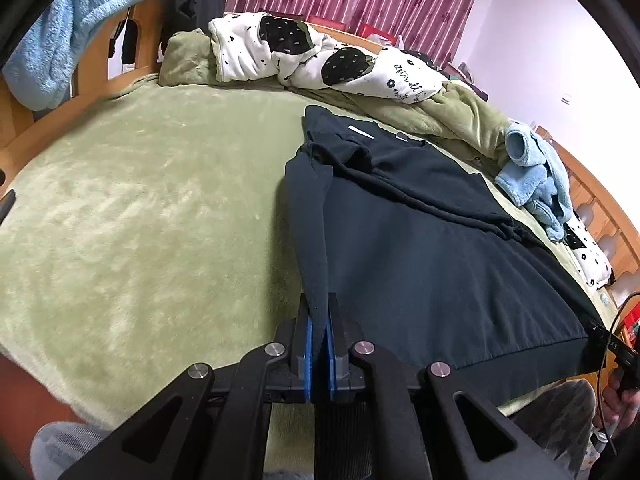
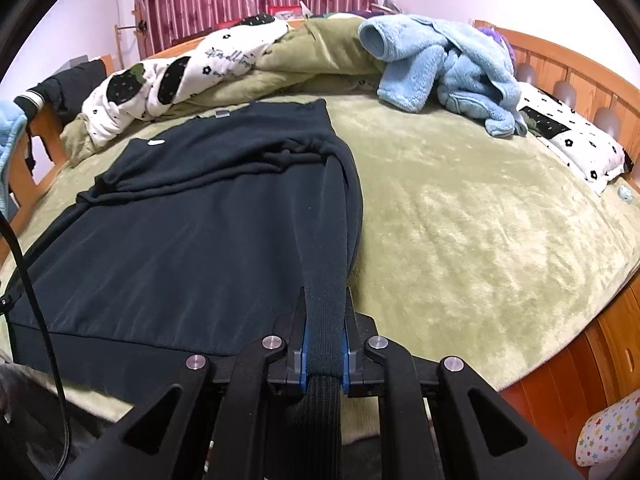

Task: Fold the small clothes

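Left gripper (image 1: 319,320): jaws pressed together on a thin fold at the near left corner of the dark top (image 1: 420,240); blue pads visible either side of the cloth.
Right gripper (image 2: 325,320): jaws pinching a thicker ribbed band at the near right corner of the same dark top (image 2: 180,240); a strip of cloth runs taut from the jaws up to the bunched fabric across its middle.
Dark top: lies spread on the green blanket (image 1: 140,208), hem towards the cameras, a ridge of gathered cloth across its middle.
Step in hand, as judged: raising the hem to carry it over towards the far end. Best done with both corners kept level and evenly tensioned, so the fold lands square and the middle ridge does not drag into more wrinkles.
Also present: blue fleece garment (image 2: 444,72) well apart at the far right; patterned quilt (image 1: 320,52) along the far edge.
Hard to make out: the top's far end and neckline; whether sleeves are tucked inside the ridge; the person, seen only as a hand (image 1: 624,404) at the frame edge.
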A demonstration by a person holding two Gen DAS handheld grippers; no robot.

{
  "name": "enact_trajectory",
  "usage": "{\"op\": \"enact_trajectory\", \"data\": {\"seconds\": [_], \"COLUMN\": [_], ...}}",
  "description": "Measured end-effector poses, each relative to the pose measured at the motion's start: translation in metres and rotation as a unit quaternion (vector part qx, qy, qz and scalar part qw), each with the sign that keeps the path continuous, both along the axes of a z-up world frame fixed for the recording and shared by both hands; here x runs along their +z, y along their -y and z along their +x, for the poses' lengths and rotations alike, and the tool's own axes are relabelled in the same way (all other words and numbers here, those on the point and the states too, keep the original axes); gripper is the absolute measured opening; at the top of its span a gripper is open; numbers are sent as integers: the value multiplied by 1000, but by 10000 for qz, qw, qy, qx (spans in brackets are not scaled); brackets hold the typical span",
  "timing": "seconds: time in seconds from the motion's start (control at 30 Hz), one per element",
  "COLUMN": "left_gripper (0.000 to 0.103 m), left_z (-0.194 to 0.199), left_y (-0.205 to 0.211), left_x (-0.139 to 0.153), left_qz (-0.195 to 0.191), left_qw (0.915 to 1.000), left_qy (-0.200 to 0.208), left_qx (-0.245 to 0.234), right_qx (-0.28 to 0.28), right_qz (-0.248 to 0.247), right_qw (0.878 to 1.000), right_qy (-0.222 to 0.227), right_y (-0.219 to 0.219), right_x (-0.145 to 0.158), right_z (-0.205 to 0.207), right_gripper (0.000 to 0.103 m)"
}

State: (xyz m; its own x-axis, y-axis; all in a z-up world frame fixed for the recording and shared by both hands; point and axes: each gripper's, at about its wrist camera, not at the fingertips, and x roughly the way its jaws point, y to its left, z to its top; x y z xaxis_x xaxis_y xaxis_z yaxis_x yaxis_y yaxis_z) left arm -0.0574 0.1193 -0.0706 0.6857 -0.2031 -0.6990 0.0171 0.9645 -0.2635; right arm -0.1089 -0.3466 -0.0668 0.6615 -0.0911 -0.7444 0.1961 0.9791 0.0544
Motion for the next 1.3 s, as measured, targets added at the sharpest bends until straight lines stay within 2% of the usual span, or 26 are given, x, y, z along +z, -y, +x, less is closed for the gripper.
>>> {"op": "enact_trajectory", "data": {"seconds": [0.3,0.63,1.03,1.3], "left_gripper": [6,6,6,6], "left_z": [-40,-62,-28,34], "left_y": [-8,-10,-4,9], "left_x": [24,54,82,102], "left_qz": [-67,-90,-1,58], "left_qw": [9997,9985,9978,9966], "left_qy": [251,546,662,809], "left_qx": [-36,-47,47,127], "right_qx": [30,54,-267,-595], "right_qz": [118,143,346,465], "right_qw": [9995,9972,9940,9899], "right_qy": [304,730,1005,1203], "right_y": [0,2,10,20], "right_x": [20,58,87,109], "right_z": [-53,-79,-45,18], "right_gripper": [11,11,11,11]}}
